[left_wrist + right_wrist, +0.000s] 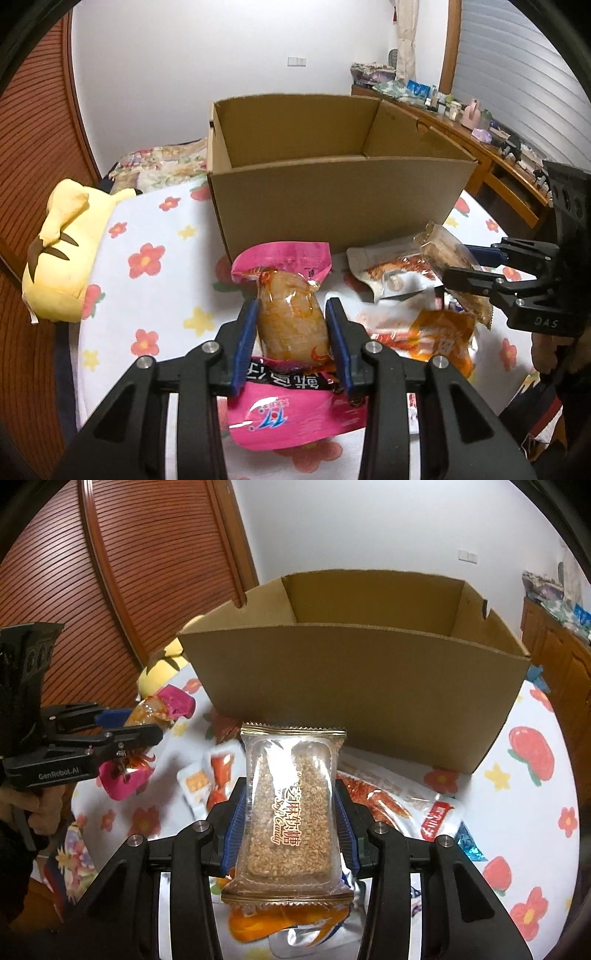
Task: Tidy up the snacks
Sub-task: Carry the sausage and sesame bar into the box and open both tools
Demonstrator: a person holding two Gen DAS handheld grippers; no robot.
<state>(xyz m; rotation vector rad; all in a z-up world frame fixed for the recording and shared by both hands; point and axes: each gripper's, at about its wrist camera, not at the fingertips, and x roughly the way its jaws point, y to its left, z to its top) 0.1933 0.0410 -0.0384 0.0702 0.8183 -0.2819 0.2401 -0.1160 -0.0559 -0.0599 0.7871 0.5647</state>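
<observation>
while the cardboard box point(332, 206) stands open-topped, left gripper point(291, 325) clamps a pink snack packet point(288, 314); right gripper point(291, 812) clamps a sesame candy bar point(291, 805).

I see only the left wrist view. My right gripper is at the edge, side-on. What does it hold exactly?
Observer: The right gripper is shut on a sesame candy bar in a clear wrapper with gold ends.
Operator: Does the left gripper show in that view?
Observer: Yes. The left gripper appears at the left edge, gripping the pink snack packet at its middle, so both pink ends stick out.
Operator: Is something beside the cardboard box that I miss?
Observer: A white pouch with red print lies on the flowered sheet, in front of the cardboard box.
</observation>
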